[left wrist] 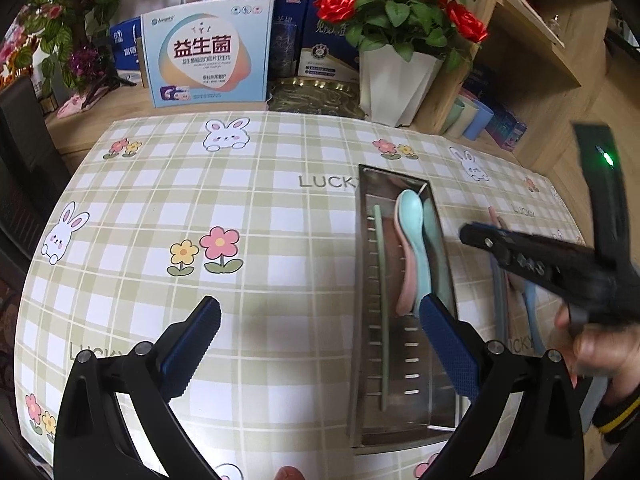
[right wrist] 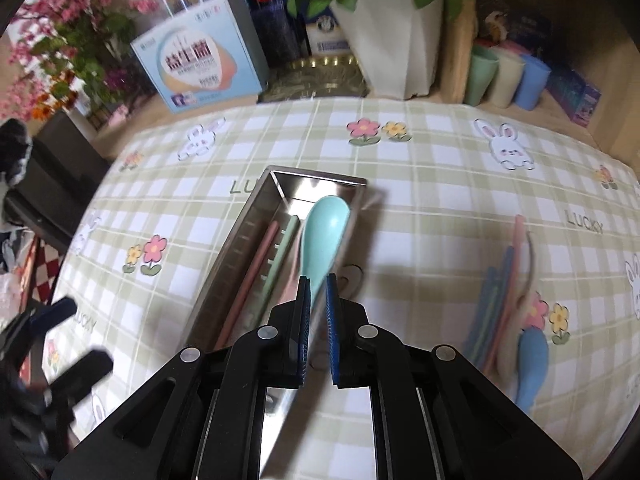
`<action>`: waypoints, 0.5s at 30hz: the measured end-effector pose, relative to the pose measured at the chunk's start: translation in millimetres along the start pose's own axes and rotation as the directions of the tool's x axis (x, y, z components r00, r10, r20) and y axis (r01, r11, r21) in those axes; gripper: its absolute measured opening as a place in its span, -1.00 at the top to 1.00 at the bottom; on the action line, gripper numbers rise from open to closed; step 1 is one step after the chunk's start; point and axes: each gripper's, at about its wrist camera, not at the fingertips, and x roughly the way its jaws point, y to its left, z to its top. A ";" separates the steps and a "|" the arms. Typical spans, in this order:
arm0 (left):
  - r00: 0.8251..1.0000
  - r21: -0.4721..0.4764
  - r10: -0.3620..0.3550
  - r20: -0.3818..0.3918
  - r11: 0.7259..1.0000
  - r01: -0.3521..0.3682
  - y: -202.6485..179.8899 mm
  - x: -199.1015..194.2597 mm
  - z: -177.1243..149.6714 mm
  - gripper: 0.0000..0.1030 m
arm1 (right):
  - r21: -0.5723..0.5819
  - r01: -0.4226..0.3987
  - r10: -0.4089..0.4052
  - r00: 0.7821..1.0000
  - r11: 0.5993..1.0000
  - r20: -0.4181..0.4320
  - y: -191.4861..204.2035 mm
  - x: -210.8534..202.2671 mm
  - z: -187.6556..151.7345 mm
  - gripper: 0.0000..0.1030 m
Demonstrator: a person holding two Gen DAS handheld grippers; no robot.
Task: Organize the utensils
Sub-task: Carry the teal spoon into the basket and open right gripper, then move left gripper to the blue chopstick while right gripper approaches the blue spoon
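Note:
A steel tray (left wrist: 368,240) lies on the checked tablecloth and holds a teal spoon (left wrist: 414,220) resting on a pink spoon (left wrist: 404,284), plus a green chopstick (left wrist: 379,280). My left gripper (left wrist: 320,302) is open wide, its right finger over the tray's near half. My right gripper (left wrist: 466,236) hovers just right of the tray, shut, with nothing in its tips. In the right wrist view the teal spoon (right wrist: 326,220) lines up with the narrow slit of the right gripper (right wrist: 319,282). Loose chopsticks (right wrist: 496,300) and a blue spoon (right wrist: 530,364) lie on the cloth to the right.
A white flower pot (left wrist: 396,84), printed boxes (left wrist: 208,52) and a gold tray (left wrist: 316,96) line the far edge. Pastel cups (right wrist: 504,76) stand on the wooden shelf at back right. A person's hand (left wrist: 592,352) holds the right gripper.

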 end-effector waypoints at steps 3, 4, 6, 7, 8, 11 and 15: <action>1.000 0.017 0.008 0.010 1.000 -0.008 -12.1 -5.2 -0.4 -0.88 | -0.010 -0.046 0.047 0.997 0.999 0.065 -12.2 -16.8 -13.0 0.83; 1.000 0.033 0.009 0.009 0.999 -0.009 -17.4 -5.9 -0.8 -0.88 | -0.018 -0.059 0.061 0.995 0.998 0.079 -14.4 -20.1 -16.7 0.83; 1.000 0.060 0.025 0.017 0.998 -0.026 -27.7 -8.0 -1.9 -0.83 | -0.043 -0.068 0.072 0.992 0.997 0.103 -19.8 -26.2 -24.7 0.83; 1.000 0.070 0.023 0.014 0.997 -0.024 -33.2 -8.6 -2.9 -0.73 | -0.049 -0.071 0.076 0.990 0.996 0.116 -21.3 -28.4 -28.9 0.80; 1.000 0.074 0.016 0.006 0.997 -0.016 -37.2 -8.5 -3.6 -0.65 | -0.049 -0.074 0.080 0.989 0.996 0.127 -24.2 -31.2 -32.5 0.67; 1.000 0.079 0.023 -0.004 0.997 -0.022 -44.8 -9.1 -4.9 -0.49 | -0.015 -0.079 0.081 0.980 0.997 0.184 -39.1 -45.1 -43.4 0.07; 1.000 0.096 0.031 -0.001 0.995 -0.031 -55.2 -12.5 -4.3 -0.48 | -0.002 -0.077 0.075 0.974 0.997 0.212 -54.6 -55.0 -50.9 0.03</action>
